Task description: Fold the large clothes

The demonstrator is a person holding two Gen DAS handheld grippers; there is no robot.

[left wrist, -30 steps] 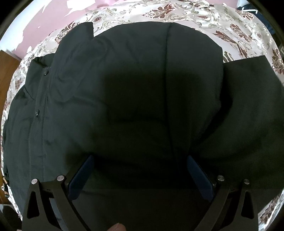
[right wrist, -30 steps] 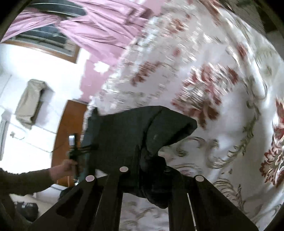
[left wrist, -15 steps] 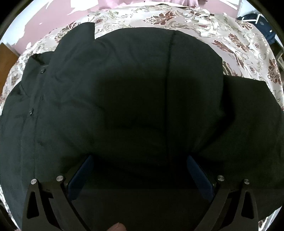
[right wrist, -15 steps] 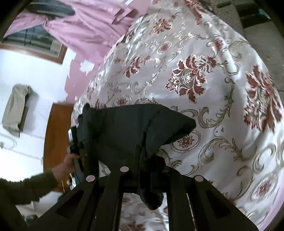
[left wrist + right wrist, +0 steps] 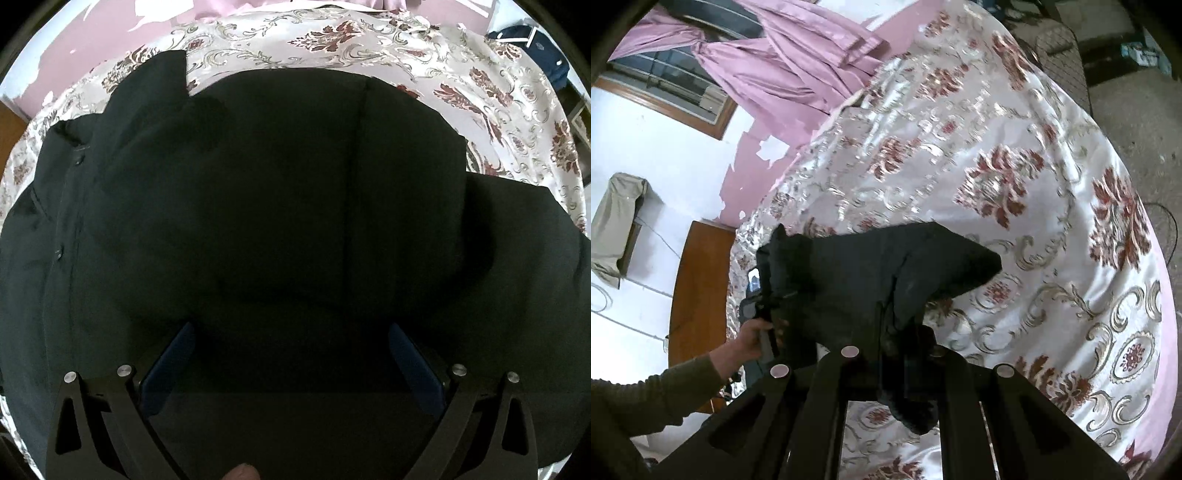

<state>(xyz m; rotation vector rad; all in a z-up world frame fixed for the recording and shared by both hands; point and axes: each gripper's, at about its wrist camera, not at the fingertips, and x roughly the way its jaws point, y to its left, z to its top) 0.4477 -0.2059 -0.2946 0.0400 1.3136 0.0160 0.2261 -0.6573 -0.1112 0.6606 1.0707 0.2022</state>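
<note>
Looking down the left wrist view first: the left tongs (image 5: 290, 363) stand wide open, blue pads apart, with nothing visibly pinched between them, hovering low over the black coat (image 5: 277, 206) that fills almost the whole frame. It lies spread on the bed (image 5: 424, 48), a thick, matte, slightly padded cloth with a straight seam running away from us down its middle and a row of small dark snaps along the left edge. One sleeve pokes out far left, and a squarer flap lies flat to the right. My read is the open tongs sit here to press or catch the near hem for the next fold. Switching to the right wrist view: the right tongs (image 5: 901, 354) are clamped shut on a bunched wad of the same coat, lifting that end clear so the cloth drapes and peaks above the bedspread. That bedspread is glossy satin, cream with red floral and gold scroll brocade, slick enough, I'd judge, to let the coat slide. At left the person's left hand (image 5: 753, 338) grips its tool handle beside the coat's far end.
</note>
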